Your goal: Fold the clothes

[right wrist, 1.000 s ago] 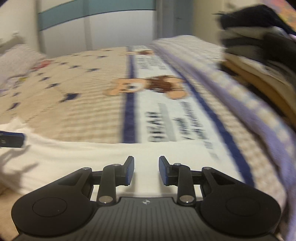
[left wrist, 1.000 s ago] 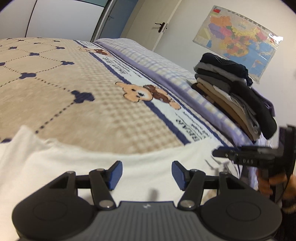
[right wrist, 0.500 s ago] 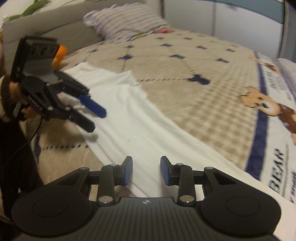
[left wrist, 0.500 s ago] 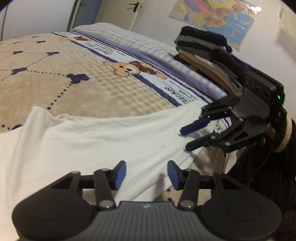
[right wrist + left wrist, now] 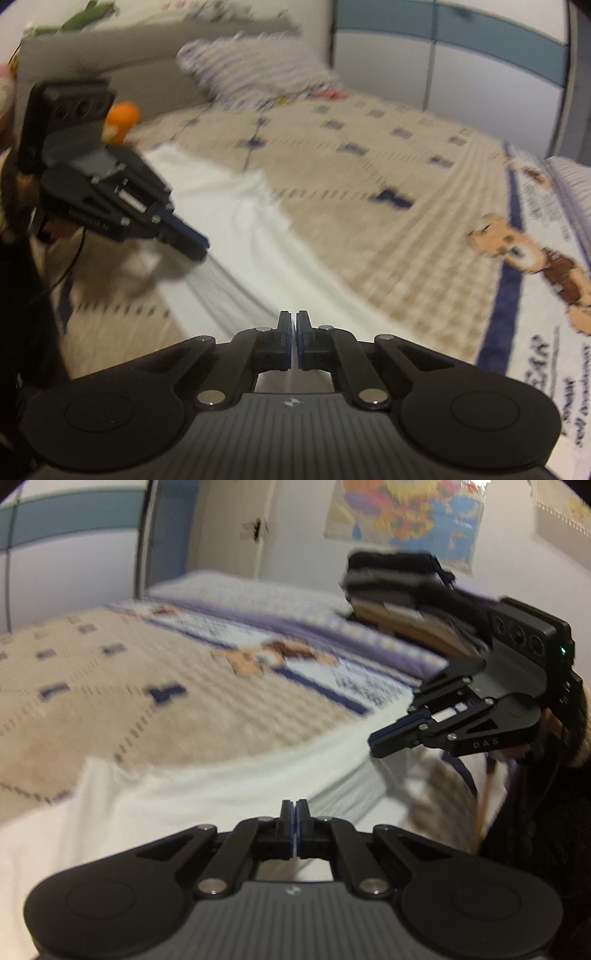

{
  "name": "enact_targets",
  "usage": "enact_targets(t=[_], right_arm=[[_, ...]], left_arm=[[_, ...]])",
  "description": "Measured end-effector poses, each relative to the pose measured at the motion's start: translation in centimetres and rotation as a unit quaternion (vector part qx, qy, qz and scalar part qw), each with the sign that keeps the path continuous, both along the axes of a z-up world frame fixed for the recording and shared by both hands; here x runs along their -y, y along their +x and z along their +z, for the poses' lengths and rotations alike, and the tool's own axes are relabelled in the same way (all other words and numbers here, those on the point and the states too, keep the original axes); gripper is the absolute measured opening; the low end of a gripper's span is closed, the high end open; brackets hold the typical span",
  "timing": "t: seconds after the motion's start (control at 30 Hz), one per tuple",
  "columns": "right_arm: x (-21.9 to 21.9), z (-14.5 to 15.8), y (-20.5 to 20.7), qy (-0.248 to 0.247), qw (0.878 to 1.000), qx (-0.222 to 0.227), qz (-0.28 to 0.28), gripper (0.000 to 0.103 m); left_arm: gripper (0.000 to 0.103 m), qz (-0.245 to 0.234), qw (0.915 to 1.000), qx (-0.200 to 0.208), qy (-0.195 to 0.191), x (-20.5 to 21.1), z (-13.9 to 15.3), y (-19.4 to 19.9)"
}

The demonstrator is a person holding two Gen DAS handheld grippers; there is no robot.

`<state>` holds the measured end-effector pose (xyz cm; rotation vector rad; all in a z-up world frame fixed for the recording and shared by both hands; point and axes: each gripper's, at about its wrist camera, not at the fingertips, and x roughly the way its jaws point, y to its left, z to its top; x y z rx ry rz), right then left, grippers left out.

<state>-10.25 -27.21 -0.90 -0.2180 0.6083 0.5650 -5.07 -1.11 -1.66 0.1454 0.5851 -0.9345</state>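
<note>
Both the left gripper (image 5: 294, 806) and the right gripper (image 5: 293, 318) are closed on the near edge of the soft, light white garment (image 5: 207, 797), which probably sags between them.

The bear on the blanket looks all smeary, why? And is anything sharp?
Left wrist view: the bear and folded clothes pile are smeared by motion blur, while the left hand-held gripper stays crisp. Right wrist view: the bed blanket blurs too; the right hand-held gripper is sharp.
</note>
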Motion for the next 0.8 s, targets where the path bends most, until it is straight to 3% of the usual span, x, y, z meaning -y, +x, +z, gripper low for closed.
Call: enact_targets(t=[0.13,0.3,0.47,0.57,0.63,0.8], right_arm=[[0.7,1.0,-0.6,0.018,1.000,0.020,-0.002,0.003],[1.0,0.5,-2.0,0.016,0.999,-0.012,0.037,0.003],[0.7,-0.8,-2.2,-0.005,0.998,-0.053,0.044,0.004],[0.7,-0.9,-2.1,-0.011,0.998,-0.058,0.036,0.012],[0.9,-0.8,-2.1,-0.008,0.998,-0.054,0.021,0.025],[2.7,-0.7,-1.8,-0.005,0.998,-0.054,-0.026,0.030]], left_arm=[[0.001,0.008,0.9998,0.020,-0.002,-0.1,0.8,-0.2],[0.001,-0.030,0.9995,0.004,0.010,-0.3,0.5,-1.5],[0.001,-0.071,0.9959,-0.019,0.053,0.5,-1.3,-3.1],[0.001,-0.081,0.9935,-0.020,0.077,0.9,-2.3,-3.9],[0.001,-0.081,0.9934,-0.023,0.078,0.8,-2.5,-4.1],[0.002,-0.095,0.9922,-0.049,0.064,0.2,-2.3,-3.9]])
